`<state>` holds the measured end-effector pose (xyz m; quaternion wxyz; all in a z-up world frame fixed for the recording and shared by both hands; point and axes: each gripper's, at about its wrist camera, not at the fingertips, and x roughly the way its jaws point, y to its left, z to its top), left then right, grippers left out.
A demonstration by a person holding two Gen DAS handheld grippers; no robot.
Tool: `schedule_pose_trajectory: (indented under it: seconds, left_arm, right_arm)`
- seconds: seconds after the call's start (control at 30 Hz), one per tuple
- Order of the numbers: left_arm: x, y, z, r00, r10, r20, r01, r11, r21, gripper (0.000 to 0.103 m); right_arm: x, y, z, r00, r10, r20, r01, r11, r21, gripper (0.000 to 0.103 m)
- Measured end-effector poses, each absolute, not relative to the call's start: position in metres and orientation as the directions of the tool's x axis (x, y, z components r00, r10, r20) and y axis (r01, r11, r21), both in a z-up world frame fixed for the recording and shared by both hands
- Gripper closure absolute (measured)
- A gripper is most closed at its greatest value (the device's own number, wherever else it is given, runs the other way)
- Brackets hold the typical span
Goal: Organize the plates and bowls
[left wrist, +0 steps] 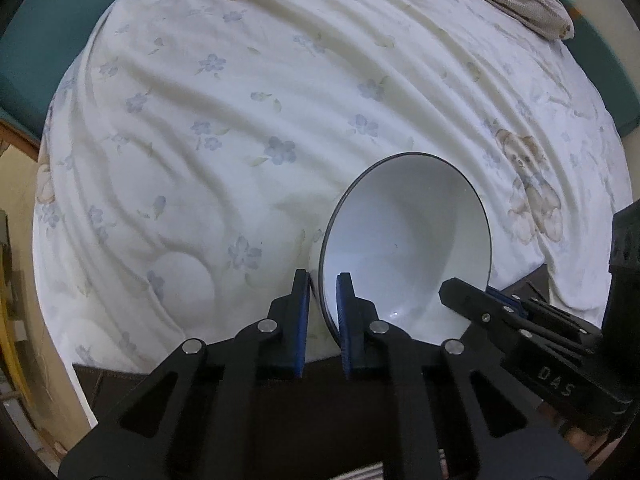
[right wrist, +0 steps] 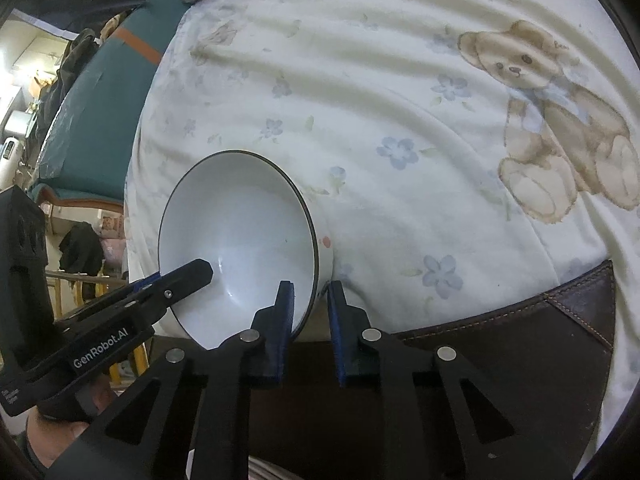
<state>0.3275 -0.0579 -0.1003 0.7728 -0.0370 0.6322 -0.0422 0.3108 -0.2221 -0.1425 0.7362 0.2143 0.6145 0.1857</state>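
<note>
Two grippers are both clamped on one white bowl (left wrist: 408,240), each pinching a different part of its dark-edged rim. In your left wrist view, the bowl sits right of centre in the lower half of the frame, tipped so that its open mouth faces the camera. Your left gripper (left wrist: 323,308) rises from the bottom centre, its blue pads (left wrist: 303,312) closed on the bowl's lower left rim, one pad outside the wall and one inside. Your right gripper (left wrist: 466,294) reaches in from the lower right edge of the same frame, its black finger lying across the bowl's lower right rim.

In your right wrist view, the bowl (right wrist: 236,236) appears left of centre, again tipped toward the camera. Your right gripper (right wrist: 310,312) comes up from the bottom centre with its blue pads (right wrist: 285,312) squeezed on the bowl's lower right rim, the wall held between them. Your left gripper (right wrist: 176,284) enters from the lower left and grips the bowl's lower left rim.

Behind the bowl, filling most of both frames, lies a rumpled white bedsheet (left wrist: 240,120) printed with pale blue flowers and brown teddy bears (right wrist: 560,120). The bowl's far side rests against or just above the sheet; you cannot tell which. A dark brown leather surface (right wrist: 520,340) with stitched seams fills the lower right of the right wrist view, under the sheet's edge. A teal cushion (right wrist: 100,120) shows at the upper left of that view.
</note>
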Motion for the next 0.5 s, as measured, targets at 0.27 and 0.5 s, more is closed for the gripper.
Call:
schedule_pose_trajectory:
  seconds: [0.27, 0.5]
  left_arm:
    - [0.313, -0.064, -0.068, 0.225, -0.132, -0.965, 0.08, 0.99, -0.117, 0.091]
    - [0.28, -0.066, -0.011, 0.285, -0.185, -0.941, 0.113, 0.981, -0.159, 0.091]
  right_arm:
    - [0.301, -0.228, -0.129, 0.202, 0.544, -0.814, -0.034, 0.835, 0.55, 0.088]
    - [0.278, -0.238, -0.085, 0.247, 0.552, -0.797, -0.065, 0.83, 0.554, 0.088]
